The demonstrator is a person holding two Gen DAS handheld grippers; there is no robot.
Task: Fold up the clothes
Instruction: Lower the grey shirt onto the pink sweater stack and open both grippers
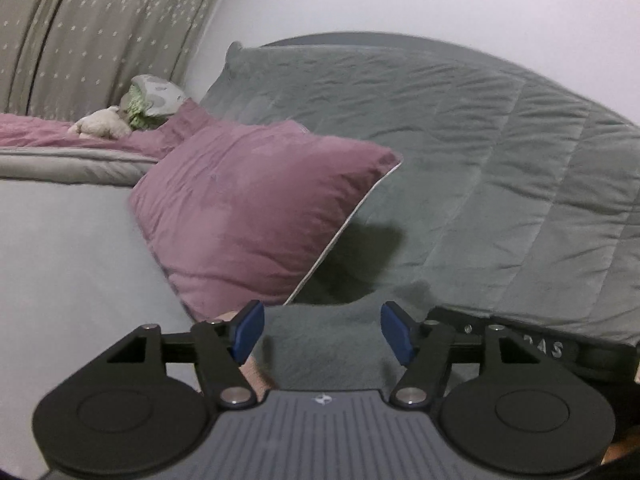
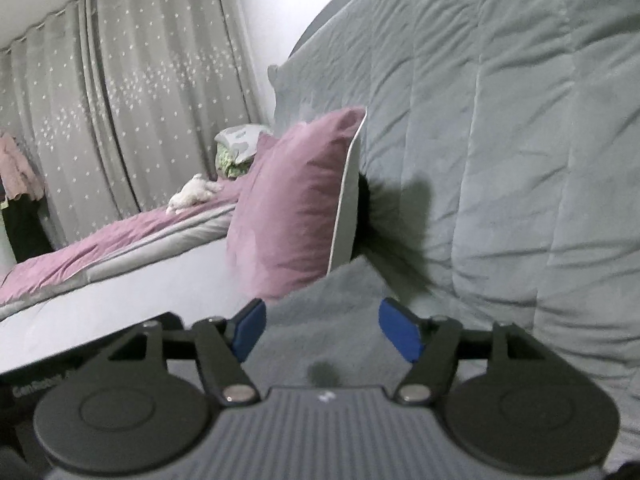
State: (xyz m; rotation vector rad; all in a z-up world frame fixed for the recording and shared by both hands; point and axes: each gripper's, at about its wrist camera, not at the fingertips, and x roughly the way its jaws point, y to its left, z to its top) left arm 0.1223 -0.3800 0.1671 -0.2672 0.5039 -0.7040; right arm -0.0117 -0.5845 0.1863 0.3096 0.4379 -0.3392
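Step in hand: I judge this a release between folds; neither of my 2 tools holds the garment.
Left gripper (image 1: pixel 322 334): my blue pads stand apart with nothing pressed between them; grey-green fabric shows in the gap, beyond the tips.
Right gripper (image 2: pixel 322 330): same condition, pads spread and free of the cloth lying below them.
Task item: the grey-green fleecy cloth garment (image 1: pixel 328 344) lies on the bed just ahead of both tools; in the right wrist view 1 raised edge or corner of it reaches toward the pillow. Its type and fold count I cannot tell.
Next move: I would select 1 free edge per tool, lower onto it, close, and carry it across the garment. This calls for matched height on both sides, or the fold skews.
Surface: pale grey bed sheet (image 1: pixel 60 248), soft, so pads may catch the sheet along with the cloth.
Room: mauve square pillow with white piping (image 1: pixel 256 216) leans on a grey-green quilted padded cover (image 1: pixel 500 168); a cream soft toy (image 2: pixel 194 196) sits farther off; grey star-print curtains (image 2: pixel 140 92) hang behind.
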